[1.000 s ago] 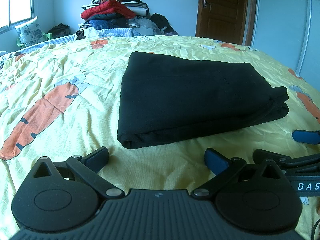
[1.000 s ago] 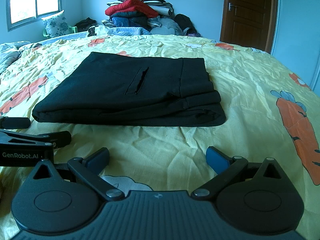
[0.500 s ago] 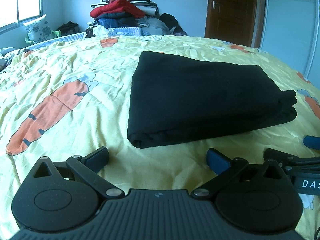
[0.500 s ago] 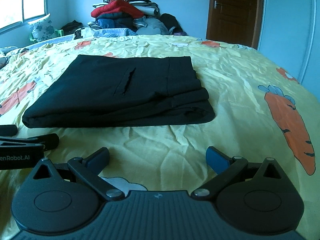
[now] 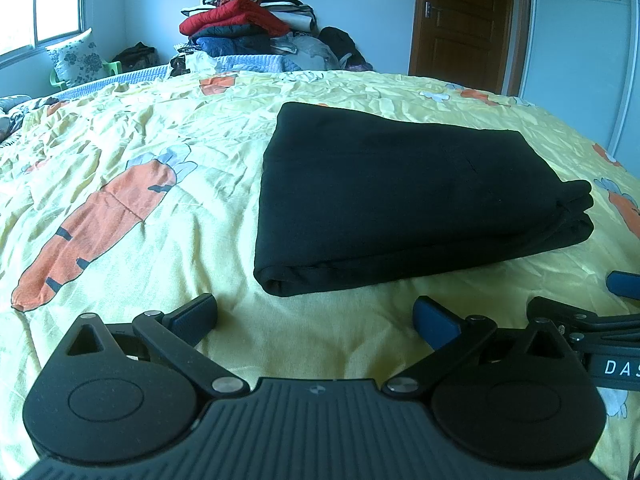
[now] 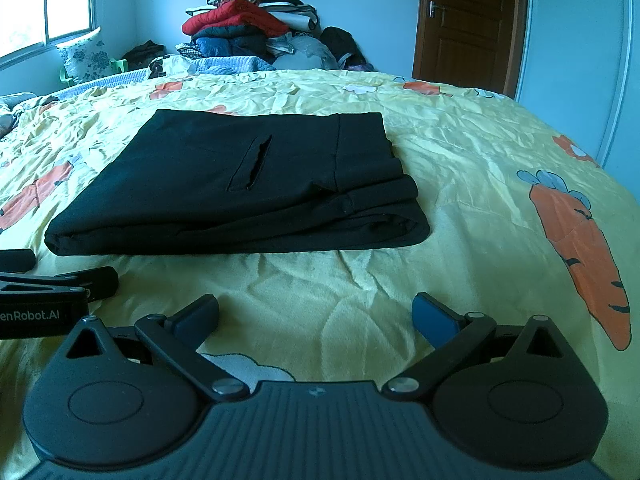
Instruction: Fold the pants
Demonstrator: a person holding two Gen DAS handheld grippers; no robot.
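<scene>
Black pants (image 5: 400, 200) lie folded in a flat rectangular stack on the yellow carrot-print bedspread (image 5: 140, 208). In the right wrist view the pants (image 6: 248, 188) show a back pocket slit and the waistband at their right end. My left gripper (image 5: 316, 316) is open and empty, just short of the pants' near left corner. My right gripper (image 6: 316, 316) is open and empty, a little back from the pants' near edge. Each gripper shows at the side of the other's view, the right one (image 5: 592, 300) and the left one (image 6: 60, 276), both apart from the pants.
A tall pile of clothes and bedding (image 5: 244, 28) stands at the far edge of the bed. A brown door (image 5: 464, 20) is at the back right, a window (image 5: 40, 4) and a floral pillow (image 5: 76, 56) at the back left.
Both grippers have drawn slightly back and shifted; the pants sit a little further right in the left view. The pants themselves have not moved. Both grippers stay open.
</scene>
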